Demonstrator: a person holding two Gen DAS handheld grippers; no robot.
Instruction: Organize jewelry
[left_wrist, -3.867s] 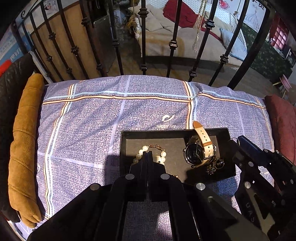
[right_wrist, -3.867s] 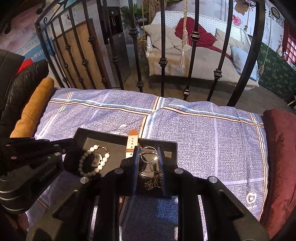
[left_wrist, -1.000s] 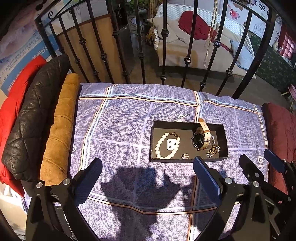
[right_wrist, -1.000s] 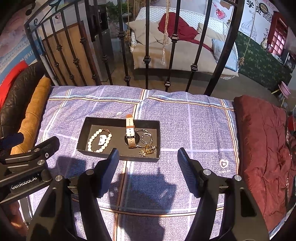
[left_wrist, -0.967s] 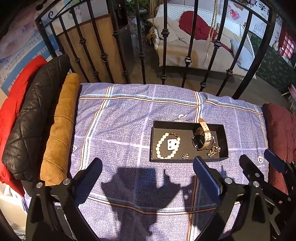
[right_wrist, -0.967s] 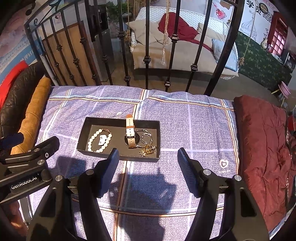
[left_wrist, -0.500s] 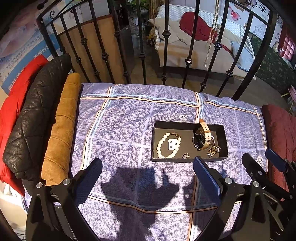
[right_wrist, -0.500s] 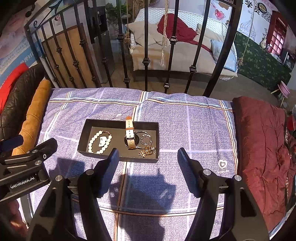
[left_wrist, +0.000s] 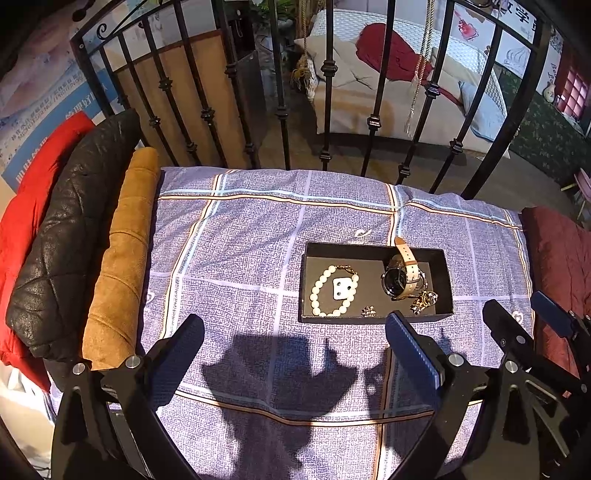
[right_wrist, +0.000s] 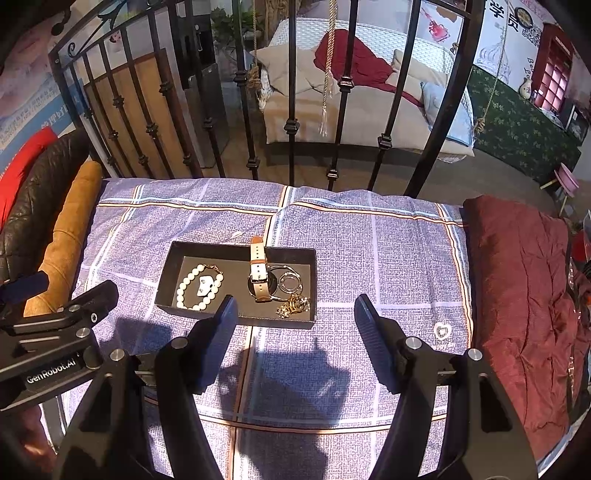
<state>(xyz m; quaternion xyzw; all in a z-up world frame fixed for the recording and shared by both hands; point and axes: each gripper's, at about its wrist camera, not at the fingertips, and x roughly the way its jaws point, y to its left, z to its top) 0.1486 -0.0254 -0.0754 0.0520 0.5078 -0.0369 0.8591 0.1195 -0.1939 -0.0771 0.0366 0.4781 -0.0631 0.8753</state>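
A black tray (left_wrist: 373, 249) (right_wrist: 236, 253) lies on a purple checked bedspread. Inside it sit a white bead bracelet (left_wrist: 325, 291) (right_wrist: 186, 286) around a small white earring card (left_wrist: 341, 288), a watch with a tan strap (left_wrist: 400, 273) (right_wrist: 258, 273), silver rings (right_wrist: 290, 282), a small brooch (left_wrist: 368, 311) and gold jewelry (left_wrist: 423, 300) (right_wrist: 291, 305). My left gripper (left_wrist: 295, 338) hovers open above the bedspread, nearer than the tray, nothing between its fingers. My right gripper (right_wrist: 295, 312) is open too, above the tray's near edge, holding nothing.
A black iron railing (left_wrist: 325, 92) stands just past the bedspread's far edge. Tan, black and red cushions (left_wrist: 122, 251) line the left side. A dark red quilt (right_wrist: 524, 295) lies on the right. The right gripper's body (left_wrist: 524, 343) shows in the left wrist view.
About four seconds ago both grippers were shut low over the tray; now both are open and pulled back higher. Over the last second nothing has visibly moved.
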